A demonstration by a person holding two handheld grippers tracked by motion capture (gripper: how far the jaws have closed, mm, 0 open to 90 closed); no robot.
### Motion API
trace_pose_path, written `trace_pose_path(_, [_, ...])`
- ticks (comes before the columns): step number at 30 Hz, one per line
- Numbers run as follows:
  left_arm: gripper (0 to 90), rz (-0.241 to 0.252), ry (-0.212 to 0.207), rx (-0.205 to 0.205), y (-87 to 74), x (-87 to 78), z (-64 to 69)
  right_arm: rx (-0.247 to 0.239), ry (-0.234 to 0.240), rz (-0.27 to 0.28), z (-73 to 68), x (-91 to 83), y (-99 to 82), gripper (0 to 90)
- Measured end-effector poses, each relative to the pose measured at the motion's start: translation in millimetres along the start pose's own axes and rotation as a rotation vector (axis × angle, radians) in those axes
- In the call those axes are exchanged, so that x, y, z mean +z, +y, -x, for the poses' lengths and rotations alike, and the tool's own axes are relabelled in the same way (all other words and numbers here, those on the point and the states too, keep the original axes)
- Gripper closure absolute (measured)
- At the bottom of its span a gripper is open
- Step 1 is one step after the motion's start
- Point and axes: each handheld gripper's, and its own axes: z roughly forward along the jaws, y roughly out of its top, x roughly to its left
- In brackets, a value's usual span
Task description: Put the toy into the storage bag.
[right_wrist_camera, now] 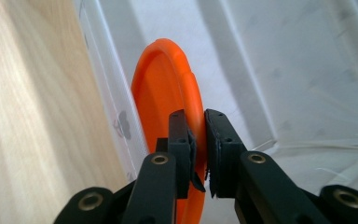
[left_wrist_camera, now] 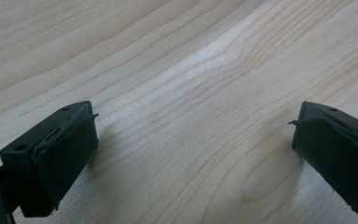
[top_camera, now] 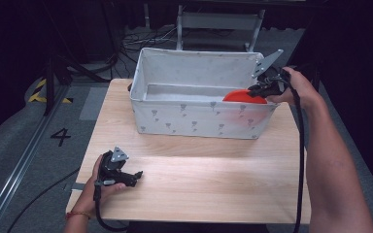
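An orange plate [top_camera: 244, 96] hangs on edge just inside the right end of the white fabric bin [top_camera: 194, 118]. My right gripper [top_camera: 258, 90] is shut on the plate's rim. In the right gripper view the two black jaws pinch the orange plate [right_wrist_camera: 168, 107] by its edge, with the white bin wall [right_wrist_camera: 279, 60] behind it. My left gripper [top_camera: 137, 175] rests low over the front left of the wooden table [top_camera: 199, 179]. In the left gripper view its jaws stand wide apart, so that gripper [left_wrist_camera: 193, 144] is open above bare wood [left_wrist_camera: 177, 84].
The bin has small grey prints on its cloth sides and stands at the back of the table. A grey floor with cables and a metal frame [top_camera: 218, 22] lies beyond it. A floor rail [top_camera: 14, 165] runs along the left.
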Motion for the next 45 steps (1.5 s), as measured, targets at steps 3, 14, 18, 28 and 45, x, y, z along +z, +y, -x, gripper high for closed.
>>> trace_pose_path(3, [0.5,-0.001,-0.001,0.002,0.0,-0.2,-0.2,-0.006,0.046,-0.052,-0.8,9.2,4.5,80.9])
trace_pose_path(14, [0.5,-0.002,-0.001,0.002,0.0,-0.2,-0.2,0.014,0.127,-0.150,5.2,26.4,13.1,79.7])
trace_pose_path(18, [0.5,-0.002,-0.001,0.002,0.0,-0.2,-0.2,0.020,0.123,-0.167,7.8,26.5,14.8,79.8])
trace_pose_path(28, [0.4,-0.002,0.000,0.003,0.1,-0.2,-0.3,0.069,0.110,-0.180,16.6,34.1,9.5,80.6])
trace_pose_path(45, [0.5,-0.002,0.000,0.003,0.1,-0.3,-0.2,0.106,0.071,-0.180,16.9,38.0,8.6,69.0])
